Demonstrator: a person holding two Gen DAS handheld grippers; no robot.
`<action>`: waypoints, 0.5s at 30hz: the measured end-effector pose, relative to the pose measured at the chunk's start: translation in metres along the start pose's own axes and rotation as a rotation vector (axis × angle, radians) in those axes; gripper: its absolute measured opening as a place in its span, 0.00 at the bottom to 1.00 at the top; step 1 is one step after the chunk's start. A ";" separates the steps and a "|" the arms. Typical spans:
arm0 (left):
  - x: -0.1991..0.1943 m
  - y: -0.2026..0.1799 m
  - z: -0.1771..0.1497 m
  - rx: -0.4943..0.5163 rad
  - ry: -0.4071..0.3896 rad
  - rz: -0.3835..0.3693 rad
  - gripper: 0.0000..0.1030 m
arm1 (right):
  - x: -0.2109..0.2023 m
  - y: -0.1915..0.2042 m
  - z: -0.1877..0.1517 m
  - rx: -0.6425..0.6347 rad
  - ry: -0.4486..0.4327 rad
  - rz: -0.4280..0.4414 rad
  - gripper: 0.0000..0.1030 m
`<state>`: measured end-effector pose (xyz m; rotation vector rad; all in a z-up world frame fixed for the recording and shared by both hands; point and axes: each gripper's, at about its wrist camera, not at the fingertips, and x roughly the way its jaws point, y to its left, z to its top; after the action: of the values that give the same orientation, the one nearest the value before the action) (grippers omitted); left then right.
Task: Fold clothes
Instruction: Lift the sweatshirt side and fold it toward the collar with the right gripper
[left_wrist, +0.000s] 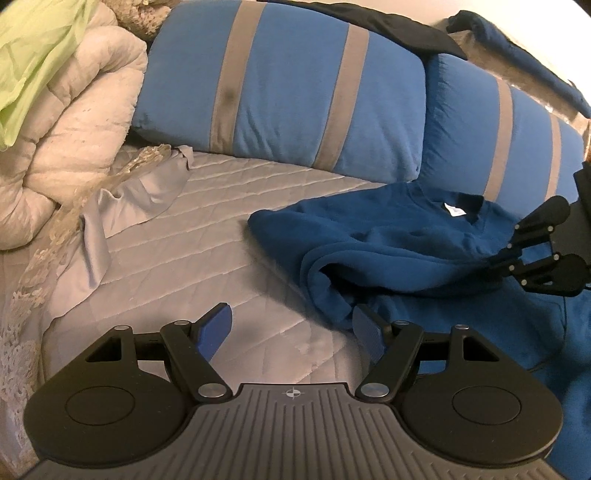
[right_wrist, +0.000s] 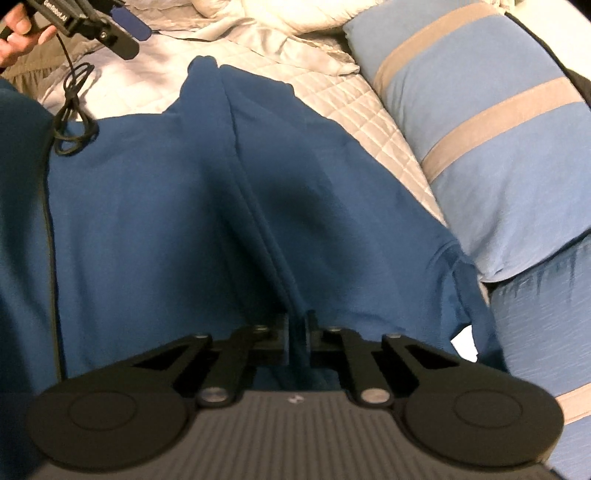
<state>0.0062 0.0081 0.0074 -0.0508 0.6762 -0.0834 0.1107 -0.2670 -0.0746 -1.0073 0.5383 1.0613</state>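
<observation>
Right gripper (right_wrist: 295, 332) pinches a soft fold of navy fleece sweatshirt (right_wrist: 155, 192) on quilted grey mattress (left_wrist: 207, 236); left gripper (left_wrist: 291, 332) spread, blue-padded, holding nothing.

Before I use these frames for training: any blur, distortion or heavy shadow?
Left wrist view: mostly sharp; fisheye bends the pillows; slight smear at the sweatshirt's left edge. Right wrist view: softer overall, dark shadow on the sweatshirt above the shut right hand-held gripper; corners vignetted.

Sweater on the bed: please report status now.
Left gripper open, empty, beside the sweater. Right gripper shut on a sweater fold. Cable lies across the cloth; pillows close behind.
</observation>
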 end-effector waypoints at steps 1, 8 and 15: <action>0.000 -0.001 0.000 0.002 -0.002 -0.001 0.70 | -0.001 0.000 0.000 0.000 0.002 -0.003 0.06; 0.000 -0.008 0.004 0.035 -0.011 -0.002 0.70 | -0.011 -0.005 0.006 0.005 -0.006 -0.074 0.05; 0.013 -0.019 0.012 0.093 0.001 0.009 0.70 | -0.023 -0.012 0.021 -0.033 -0.019 -0.246 0.05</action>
<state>0.0229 -0.0117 0.0101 0.0418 0.6728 -0.1063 0.1102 -0.2611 -0.0415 -1.0619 0.3715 0.8614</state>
